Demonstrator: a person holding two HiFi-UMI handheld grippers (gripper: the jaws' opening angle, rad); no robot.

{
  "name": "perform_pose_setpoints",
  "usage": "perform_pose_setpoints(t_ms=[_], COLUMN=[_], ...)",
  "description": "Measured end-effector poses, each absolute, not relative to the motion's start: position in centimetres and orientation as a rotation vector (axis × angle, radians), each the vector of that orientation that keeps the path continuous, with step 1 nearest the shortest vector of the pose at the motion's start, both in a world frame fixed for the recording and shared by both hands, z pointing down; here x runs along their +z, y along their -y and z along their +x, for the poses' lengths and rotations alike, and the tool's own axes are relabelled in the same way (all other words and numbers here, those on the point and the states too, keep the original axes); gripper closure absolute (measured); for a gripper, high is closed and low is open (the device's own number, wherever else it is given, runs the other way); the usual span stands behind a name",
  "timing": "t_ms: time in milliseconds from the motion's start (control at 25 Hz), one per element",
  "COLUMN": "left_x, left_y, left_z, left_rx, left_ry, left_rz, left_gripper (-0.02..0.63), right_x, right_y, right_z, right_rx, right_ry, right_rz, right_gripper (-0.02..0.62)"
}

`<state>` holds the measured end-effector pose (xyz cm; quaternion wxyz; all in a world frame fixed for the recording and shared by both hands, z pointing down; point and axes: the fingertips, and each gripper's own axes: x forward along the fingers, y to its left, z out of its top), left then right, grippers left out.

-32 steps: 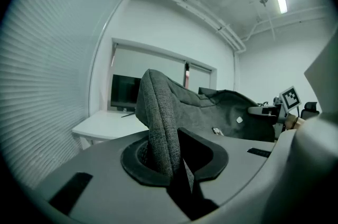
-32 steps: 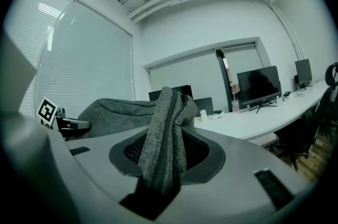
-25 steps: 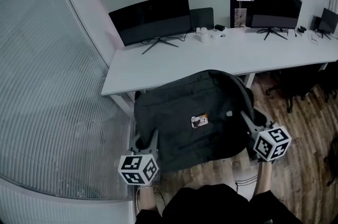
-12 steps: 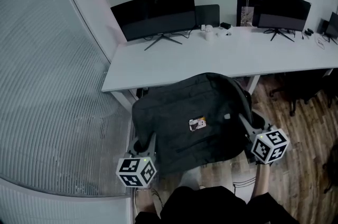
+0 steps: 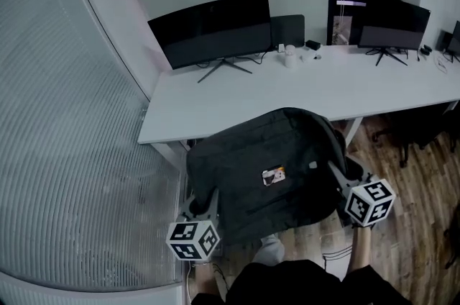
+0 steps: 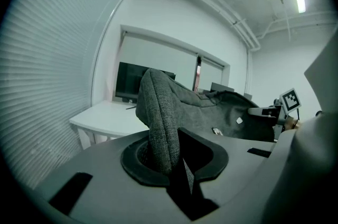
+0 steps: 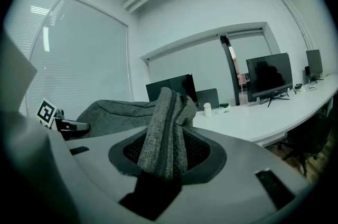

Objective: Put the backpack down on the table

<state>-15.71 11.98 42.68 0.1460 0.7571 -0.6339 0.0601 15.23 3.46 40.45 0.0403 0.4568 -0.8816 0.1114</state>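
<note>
A dark grey backpack (image 5: 266, 170) hangs in the air in front of the white table (image 5: 302, 84), its far edge just over the table's front edge. My left gripper (image 5: 203, 201) is shut on the backpack's near left corner, where the grey fabric (image 6: 158, 122) is pinched between the jaws. My right gripper (image 5: 343, 178) is shut on the backpack's right side; a fold of fabric (image 7: 166, 133) fills its jaws. A small label (image 5: 273, 175) shows on the bag's top face.
Two dark monitors (image 5: 212, 30) (image 5: 392, 12) stand at the back of the table, with small white items (image 5: 291, 55) between them. A ribbed glass wall (image 5: 65, 138) runs along the left. Office chairs (image 5: 417, 127) stand on the wooden floor at right.
Both grippers have carried the backpack forward toward the table; its far edge now reaches the table's front edge. The grips look unchanged.
</note>
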Motion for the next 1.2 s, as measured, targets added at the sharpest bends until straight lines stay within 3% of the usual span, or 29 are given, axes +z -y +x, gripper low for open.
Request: perform_pose_setpoints(t_ms=[1200], left_x=[40.6], left_y=[5.8], left_z=[-20.1], left_rx=[0.146], left_ry=[1.806], left_rz=[2.233], left_gripper=[0.532], right_x=[38.1], right_y=[13.4], right_z=[11.1], right_rx=[0.328], right_ry=[2.736], right_rz=[1.431], right_gripper=[0.466])
